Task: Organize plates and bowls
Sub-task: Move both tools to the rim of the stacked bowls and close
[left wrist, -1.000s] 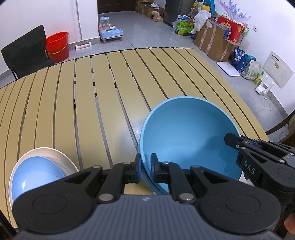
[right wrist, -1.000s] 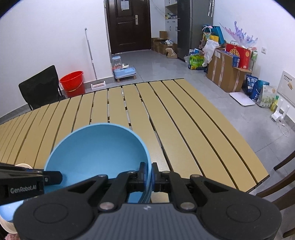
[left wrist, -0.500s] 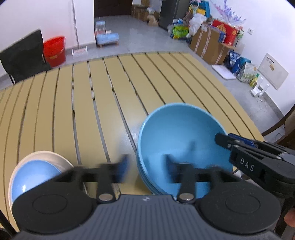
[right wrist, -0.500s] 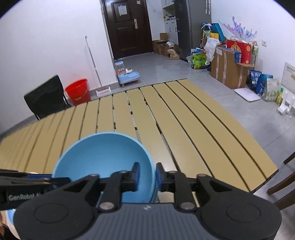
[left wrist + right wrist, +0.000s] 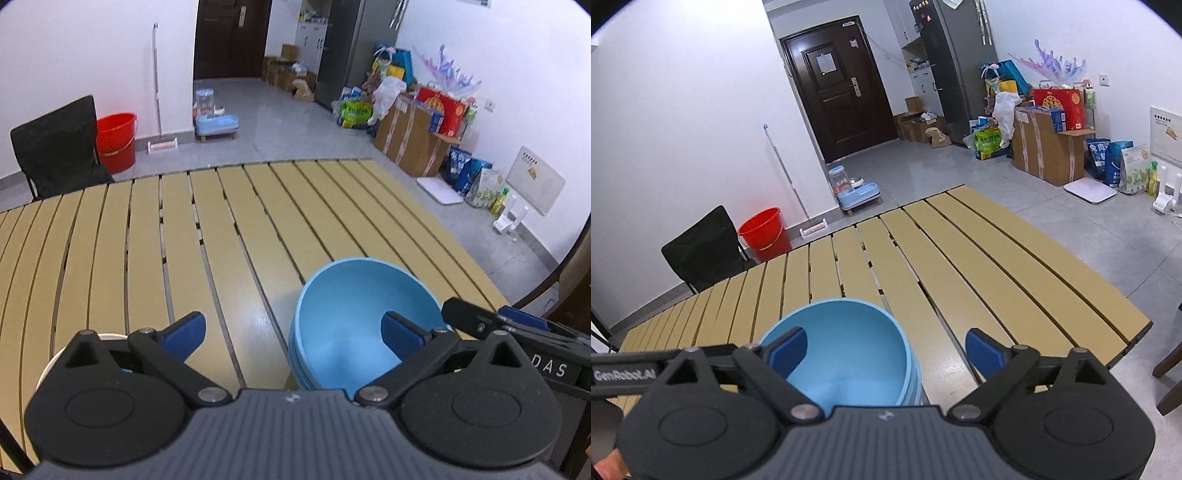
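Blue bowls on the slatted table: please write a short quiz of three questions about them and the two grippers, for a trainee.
1. True or false: the left gripper clamps the blue bowl stack.
2. Where does the stack stand?
A. on the slatted table
B. on the floor
C. on the black chair
3. Fill in: the red ____ stands on the floor beside the chair.

Key: 1 false, its jaws are opening, as are those of the right gripper; 2 A; 3 bucket.
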